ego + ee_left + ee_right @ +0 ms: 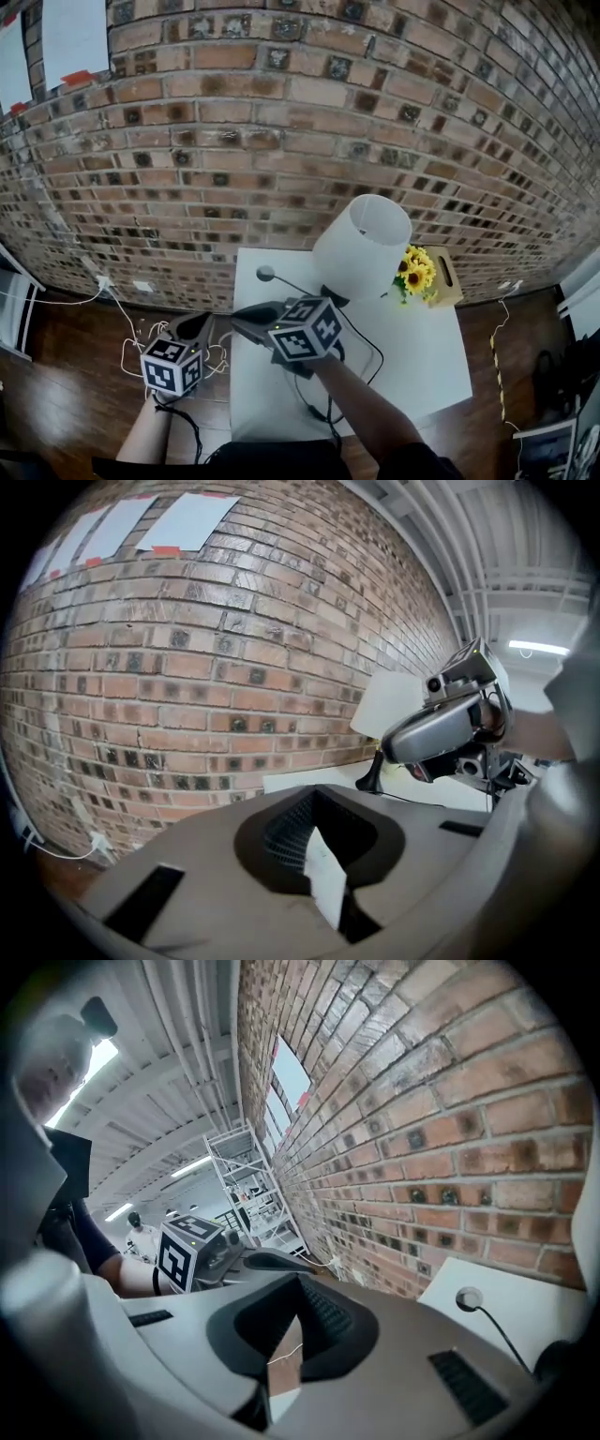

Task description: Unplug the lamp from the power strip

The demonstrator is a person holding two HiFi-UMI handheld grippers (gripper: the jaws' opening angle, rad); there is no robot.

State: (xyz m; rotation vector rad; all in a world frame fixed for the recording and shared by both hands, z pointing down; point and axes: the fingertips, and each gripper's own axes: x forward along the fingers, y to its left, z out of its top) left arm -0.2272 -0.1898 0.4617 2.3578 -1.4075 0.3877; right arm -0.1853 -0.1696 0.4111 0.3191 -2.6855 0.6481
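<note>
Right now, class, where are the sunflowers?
In the head view, the sunflowers sit rear right on the white table, between the lamp shade and a wooden box.

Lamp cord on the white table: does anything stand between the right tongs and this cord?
Nothing visible does. The right gripper, its tongs shut and empty, hangs above the table. The black lamp cord lies uncovered on the tabletop, to its right in the head view.
</note>
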